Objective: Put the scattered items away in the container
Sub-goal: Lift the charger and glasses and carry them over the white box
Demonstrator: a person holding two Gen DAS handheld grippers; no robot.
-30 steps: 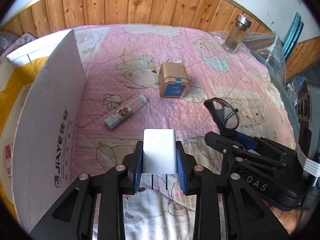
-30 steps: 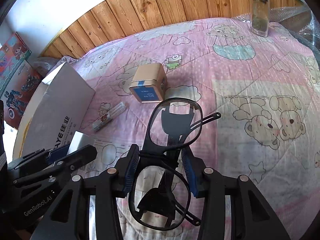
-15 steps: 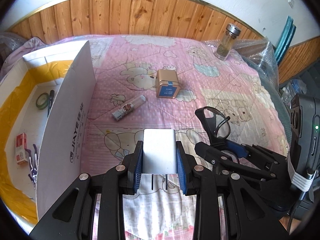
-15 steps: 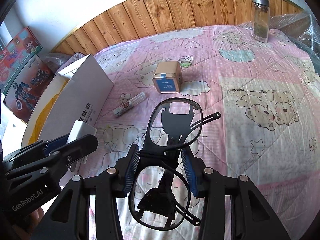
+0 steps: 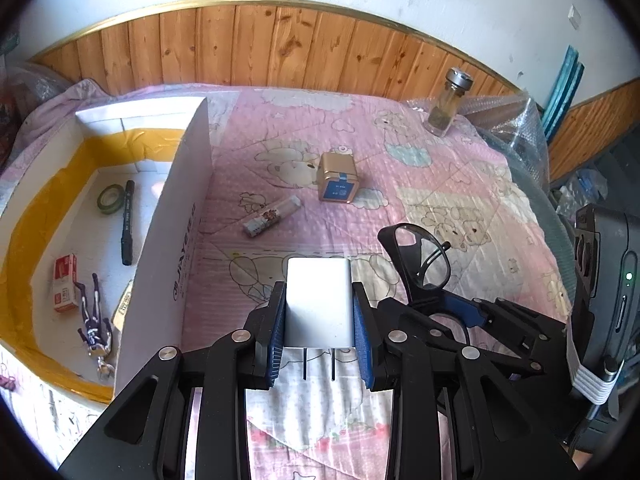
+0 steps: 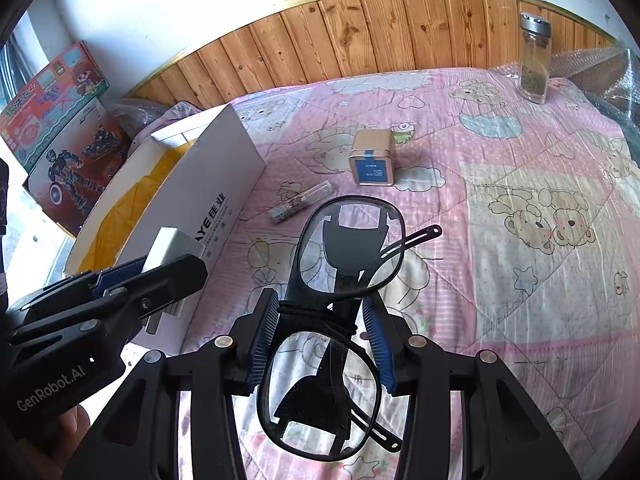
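The white cardboard box [image 5: 160,232], lined along its inner walls with yellow tape, sits at the left edge of the bed with its near flap standing up. Inside lie a green roll of tape [image 5: 110,199], a black marker [image 5: 128,222], a small red and white packet [image 5: 65,288] and a little purple toy figure [image 5: 94,320]. The flap hides whatever lies against the box's right wall, and a printed slip poking out beside the figure is too cut off to read.

The left gripper [image 5: 319,312] has its blue pads pressed on both sides of a white plug adapter [image 5: 319,302], prongs pointing back toward the handle, held above the quilt just right of the box. The right gripper [image 6: 320,340] is clamped across the bridge of a pair of black-framed glasses [image 6: 340,280], one lens forward, one back between the fingers.

On the pink bear-print quilt [image 6: 520,220] a gold tin with a blue label [image 6: 372,158] and a small printed tube [image 6: 302,202] lie near each other, well apart from a glass jar with a metal lid [image 6: 534,64] standing near the far edge beside bubble wrap [image 5: 516,120]. Wooden panelling [image 5: 280,44] runs under a white wall; colourful toy boxes [image 6: 60,128] lean beyond the cardboard box.
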